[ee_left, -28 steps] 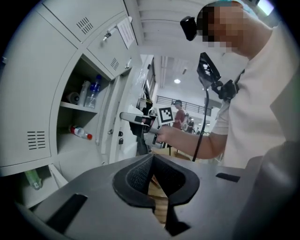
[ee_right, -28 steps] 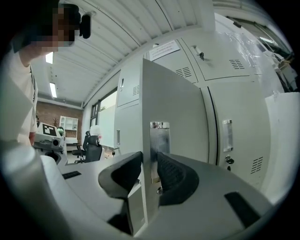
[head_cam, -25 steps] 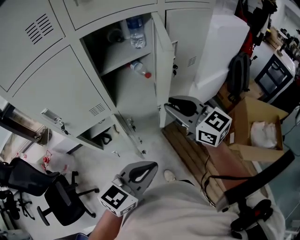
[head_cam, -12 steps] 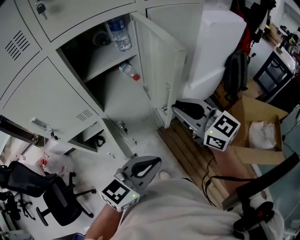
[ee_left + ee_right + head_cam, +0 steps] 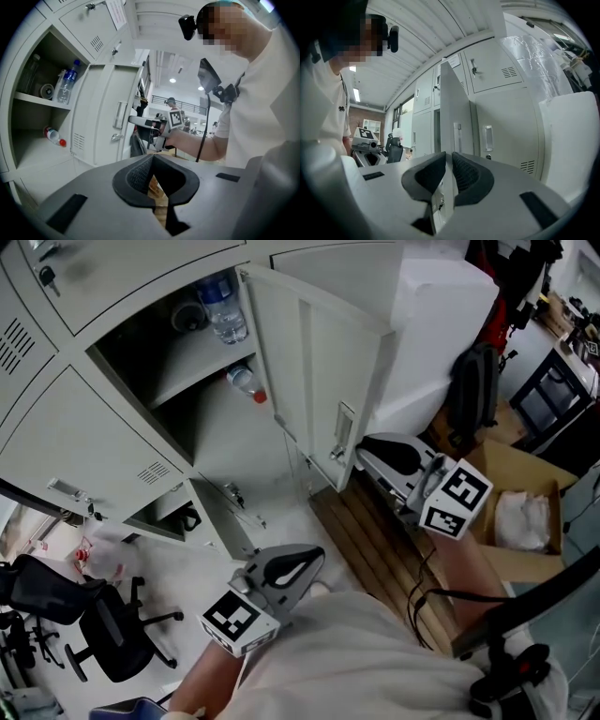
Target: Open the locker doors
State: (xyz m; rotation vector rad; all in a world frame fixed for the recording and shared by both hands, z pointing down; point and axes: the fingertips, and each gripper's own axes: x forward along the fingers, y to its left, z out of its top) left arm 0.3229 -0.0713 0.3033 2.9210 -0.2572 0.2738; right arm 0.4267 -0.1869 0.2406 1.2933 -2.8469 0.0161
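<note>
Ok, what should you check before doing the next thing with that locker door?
1. Right gripper gripping the locker door edge: ok; its fingers have just been closing with the edge between them.
2. Door wide open: ok.
3. Upright bottle and lying bottle clear of the door: ok.
4. Left gripper free: ok, fingers together, empty.
5. Left neighbour door open: not ok, shut.

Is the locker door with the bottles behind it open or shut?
Open: the locker door stands angled outward, exposing the water bottle inside.
</note>
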